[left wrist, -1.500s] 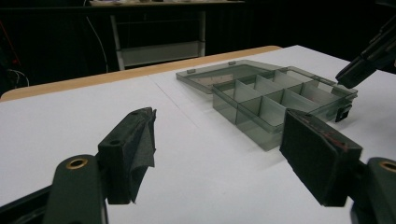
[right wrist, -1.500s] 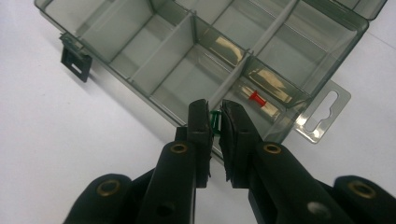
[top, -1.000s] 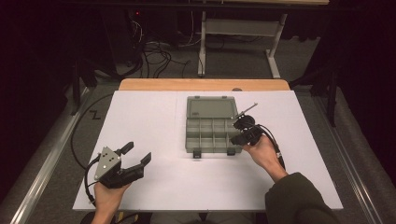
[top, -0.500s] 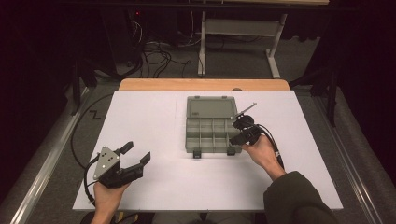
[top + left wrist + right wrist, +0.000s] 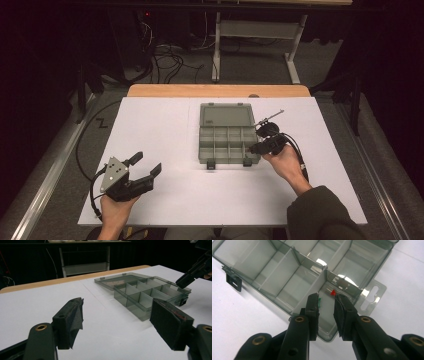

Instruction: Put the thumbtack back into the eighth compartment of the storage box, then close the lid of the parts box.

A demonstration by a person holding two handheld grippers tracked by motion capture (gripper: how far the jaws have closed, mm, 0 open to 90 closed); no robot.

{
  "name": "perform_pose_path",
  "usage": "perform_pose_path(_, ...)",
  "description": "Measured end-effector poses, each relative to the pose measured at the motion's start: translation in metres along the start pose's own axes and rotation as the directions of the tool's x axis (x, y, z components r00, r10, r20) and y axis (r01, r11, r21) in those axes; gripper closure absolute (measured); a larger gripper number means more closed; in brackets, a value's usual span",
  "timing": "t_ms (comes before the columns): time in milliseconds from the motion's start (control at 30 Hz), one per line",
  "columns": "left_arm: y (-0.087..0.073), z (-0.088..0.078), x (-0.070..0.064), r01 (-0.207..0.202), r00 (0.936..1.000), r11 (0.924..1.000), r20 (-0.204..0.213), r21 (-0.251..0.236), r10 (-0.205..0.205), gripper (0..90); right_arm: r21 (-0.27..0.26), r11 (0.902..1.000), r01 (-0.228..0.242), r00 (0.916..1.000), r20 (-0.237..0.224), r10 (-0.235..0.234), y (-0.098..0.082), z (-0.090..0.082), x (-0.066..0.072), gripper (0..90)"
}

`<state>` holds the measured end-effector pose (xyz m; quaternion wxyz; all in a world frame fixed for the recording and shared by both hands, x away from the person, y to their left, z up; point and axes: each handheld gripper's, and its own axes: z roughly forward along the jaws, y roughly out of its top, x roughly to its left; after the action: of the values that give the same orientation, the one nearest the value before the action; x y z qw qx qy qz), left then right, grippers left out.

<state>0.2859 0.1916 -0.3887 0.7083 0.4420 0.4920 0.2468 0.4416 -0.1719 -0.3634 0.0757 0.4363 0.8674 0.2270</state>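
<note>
Nothing has shifted since the earlier frame: my right tool (image 5: 256, 148), jaws slightly parted, hangs over the organizer box's (image 5: 227, 145) near-right compartment, while my left tool (image 5: 146, 168) rests wide open far left.

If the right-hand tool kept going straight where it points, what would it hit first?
Probably the floor of the corner compartment of the open grey translucent plastic organizer box, where the right tool, jaws slightly apart, aims at two tiny bits, one green and one red. Depth is unclear.
</note>
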Motion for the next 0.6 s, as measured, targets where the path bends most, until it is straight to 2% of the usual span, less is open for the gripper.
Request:
perform_pose_path(267, 0.000, 0.000, 0.000, 0.003, 1.0000, 1.0000, 0.000, -0.002, -0.003, 26.7, -0.033, 0.9988, -0.036, 0.9994, 0.001, 0.036, -0.003, -0.007, -0.008, 74.7)
perform_pose_path(600, 0.000, 0.000, 0.000, -0.004, 1.0000, 1.0000, 0.000, 0.002, 0.004, 26.7, -0.070, 0.9958, -0.058, 0.9982, 0.009, 0.059, -0.004, -0.012, -0.017, 74.6)
